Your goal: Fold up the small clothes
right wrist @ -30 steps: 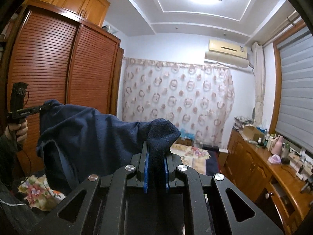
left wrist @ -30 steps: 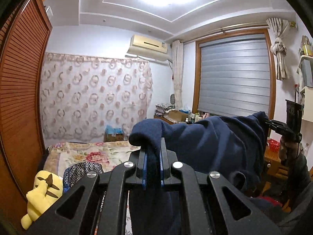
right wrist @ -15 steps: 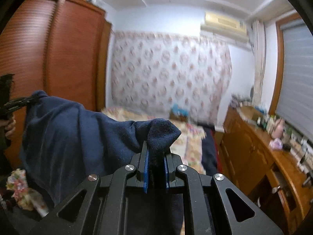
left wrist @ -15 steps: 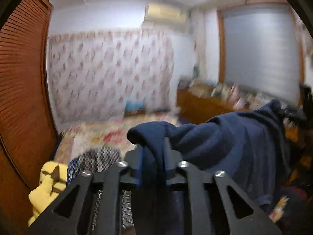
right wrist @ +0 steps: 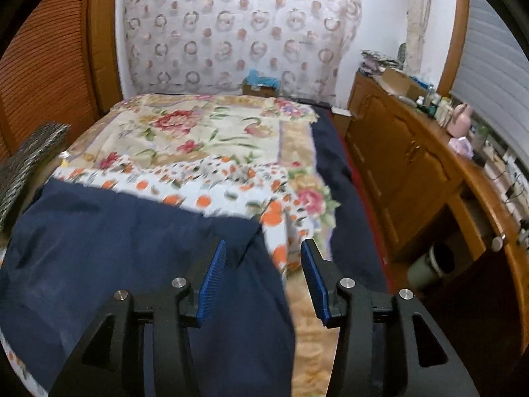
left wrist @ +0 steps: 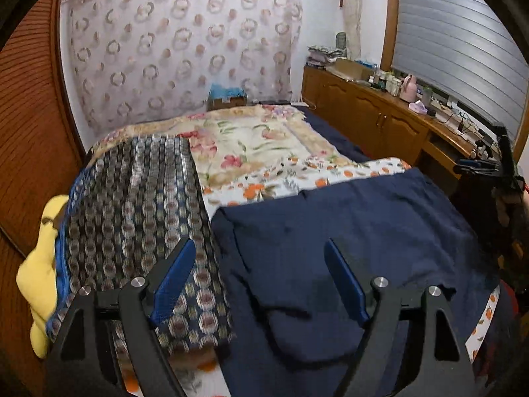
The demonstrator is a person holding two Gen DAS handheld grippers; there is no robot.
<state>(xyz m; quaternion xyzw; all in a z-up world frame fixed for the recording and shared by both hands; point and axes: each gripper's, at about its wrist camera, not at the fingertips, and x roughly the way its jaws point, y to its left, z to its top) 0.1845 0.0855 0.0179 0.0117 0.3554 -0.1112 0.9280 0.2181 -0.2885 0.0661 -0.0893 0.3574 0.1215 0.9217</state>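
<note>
Left hand-held gripper (left wrist: 259, 278) wide open, holding nothing; right hand-held gripper (right wrist: 263, 276) also parted, apparently empty (view blurred). Navy garment (left wrist: 347, 228) lies spread on the near bed (left wrist: 264, 145); patterned folded cloth (left wrist: 139, 198) just left of it.

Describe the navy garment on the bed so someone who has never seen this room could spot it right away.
Start at the bed with its floral cover. At its near end, on an orange-spotted sheet, the navy garment lies spread flat. It is plain dark blue with no pattern, unlike the patterned blanket folded to its left.
</note>
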